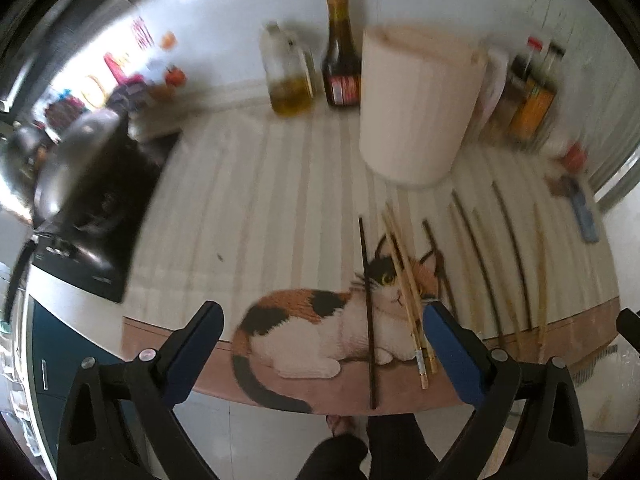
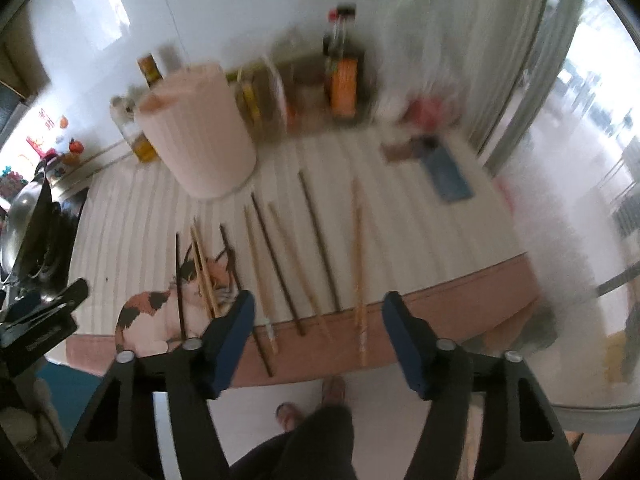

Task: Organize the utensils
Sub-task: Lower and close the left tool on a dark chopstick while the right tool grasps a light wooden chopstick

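So, progress: chopsticks all lay loose on the mat, pink holder untouched.
Jaws: left gripper and right gripper both spread, empty.

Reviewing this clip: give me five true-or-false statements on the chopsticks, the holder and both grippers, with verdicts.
1. The loose wooden chopsticks lie flat on the striped mat. True.
2. The tall cream ribbed holder lies on its side. False: it stands upright.
3. The left gripper clamps a chopstick. False: its jaws are open and hold nothing.
4. The right gripper is empty. True.
5. A dark chopstick crosses the calico cat picture. True.
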The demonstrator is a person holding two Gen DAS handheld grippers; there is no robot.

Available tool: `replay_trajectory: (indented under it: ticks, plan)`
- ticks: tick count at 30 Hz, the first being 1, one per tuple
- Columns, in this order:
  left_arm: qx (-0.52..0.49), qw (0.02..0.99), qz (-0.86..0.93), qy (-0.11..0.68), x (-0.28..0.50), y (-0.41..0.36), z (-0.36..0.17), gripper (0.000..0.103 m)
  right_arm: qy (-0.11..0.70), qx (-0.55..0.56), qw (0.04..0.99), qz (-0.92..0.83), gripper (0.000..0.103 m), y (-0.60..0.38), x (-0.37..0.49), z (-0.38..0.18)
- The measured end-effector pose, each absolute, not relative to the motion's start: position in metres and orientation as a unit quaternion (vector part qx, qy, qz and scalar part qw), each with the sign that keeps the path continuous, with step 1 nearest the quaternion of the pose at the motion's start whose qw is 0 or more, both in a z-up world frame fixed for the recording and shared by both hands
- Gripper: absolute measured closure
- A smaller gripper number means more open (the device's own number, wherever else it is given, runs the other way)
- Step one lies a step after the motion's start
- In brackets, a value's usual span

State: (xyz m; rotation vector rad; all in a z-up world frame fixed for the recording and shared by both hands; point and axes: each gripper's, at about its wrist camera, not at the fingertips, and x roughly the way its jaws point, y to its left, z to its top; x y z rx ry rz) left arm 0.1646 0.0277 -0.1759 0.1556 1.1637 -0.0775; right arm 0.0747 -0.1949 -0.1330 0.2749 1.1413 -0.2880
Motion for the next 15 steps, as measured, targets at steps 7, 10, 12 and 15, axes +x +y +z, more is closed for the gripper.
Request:
replay_trajectory:
  ticks: [7, 10, 12, 15]
  plan:
    - [0.077, 0.767, -0.044, 0.636, 0.193, 0.007, -0.253, 0.043, 0.599, 0.157, 0.781, -0.080, 0.061, -0.203, 0.127, -0.221]
    - [0.066, 0.749, -0.034, 0.659, 0.204, 0.005, -0.274, 0.045, 0.624, 0.148, 0.765, -0.059, 0.061, -0.203, 0.153, -0.252]
    - [0.062, 0.740, -0.027, 0.669, 0.212, 0.002, -0.286, 0.045, 0.639, 0.139, 0.756, -0.045, 0.061, -0.202, 0.172, -0.272]
    - [0.057, 0.732, -0.025, 0.679, 0.222, -0.003, -0.299, 0.045, 0.655, 0.118, 0.746, -0.034, 0.061, -0.202, 0.199, -0.296]
